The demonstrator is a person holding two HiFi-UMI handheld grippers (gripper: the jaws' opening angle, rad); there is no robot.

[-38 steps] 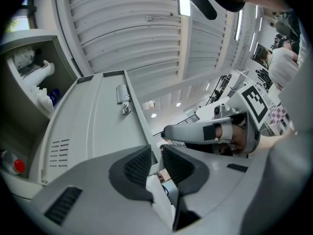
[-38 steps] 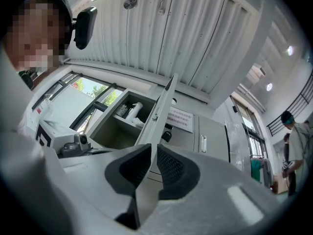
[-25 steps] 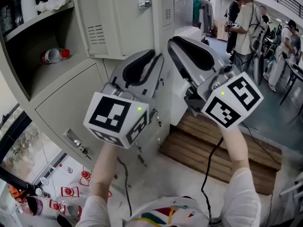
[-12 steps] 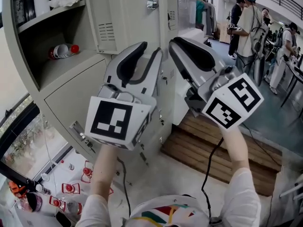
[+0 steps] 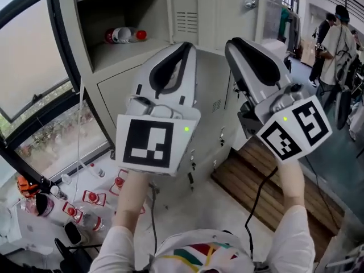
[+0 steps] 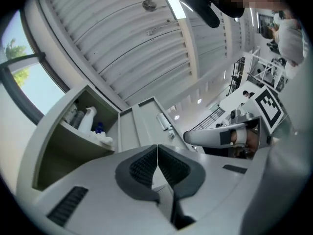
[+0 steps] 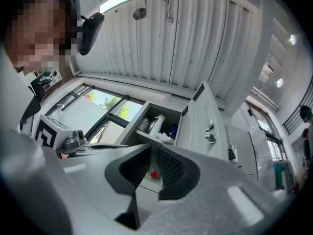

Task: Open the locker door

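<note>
left gripper (image 6: pixel 157 153) jaws have just closed, pads together on nothing. right gripper (image 7: pixel 151 155) jaws sit a narrow gap apart, empty. locker door (image 5: pixel 185 13) stands open beyond both grippers, untouched.

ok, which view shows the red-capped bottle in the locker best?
Head view: the bottle lies in full on its side on the shelf. The right gripper view catches only its red cap; the left gripper view doesn't show it.

bottle with red cap (image 5: pixel 122 36), lying on its side; wooden pallet (image 5: pixel 239 178) on the floor; window (image 5: pixel 31 67) at left; small red-and-white items (image 5: pixel 91 198) scattered below it; people (image 5: pixel 338 41) standing far right.
</note>
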